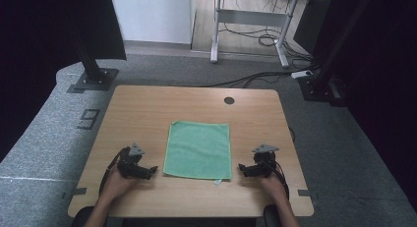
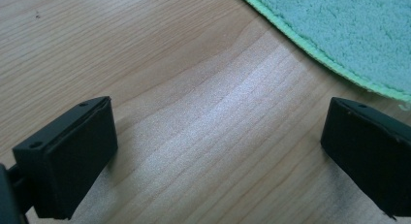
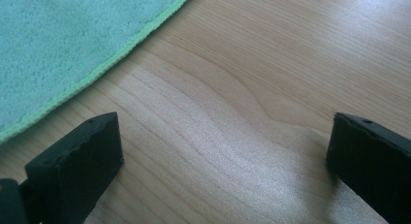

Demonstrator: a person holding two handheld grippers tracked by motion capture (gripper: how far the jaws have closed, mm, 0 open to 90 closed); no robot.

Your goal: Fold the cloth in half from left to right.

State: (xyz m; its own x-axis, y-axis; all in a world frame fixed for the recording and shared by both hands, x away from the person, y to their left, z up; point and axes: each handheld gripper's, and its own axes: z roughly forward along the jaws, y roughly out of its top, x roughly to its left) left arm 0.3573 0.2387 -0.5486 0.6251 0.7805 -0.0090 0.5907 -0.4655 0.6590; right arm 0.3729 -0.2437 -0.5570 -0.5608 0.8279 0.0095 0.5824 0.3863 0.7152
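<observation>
While green cloth (image 1: 197, 149) lies flat between them, left claw (image 1: 152, 170), right claw (image 1: 242, 168) gape wide, empty.

Your counter (image 1: 147, 114) is light wood with a fine, wavy grain of pale tan and darker brown lines, and it has one small black round spot (image 1: 229, 100) near its far edge. The cloth (image 1: 198, 149) on it is plain mint green with a fuzzy nap and a brighter green stitched hem. Your fingers (image 2: 68, 161) are matte black on both sides. The floor (image 1: 44, 138) around you is speckled grey carpet.
</observation>
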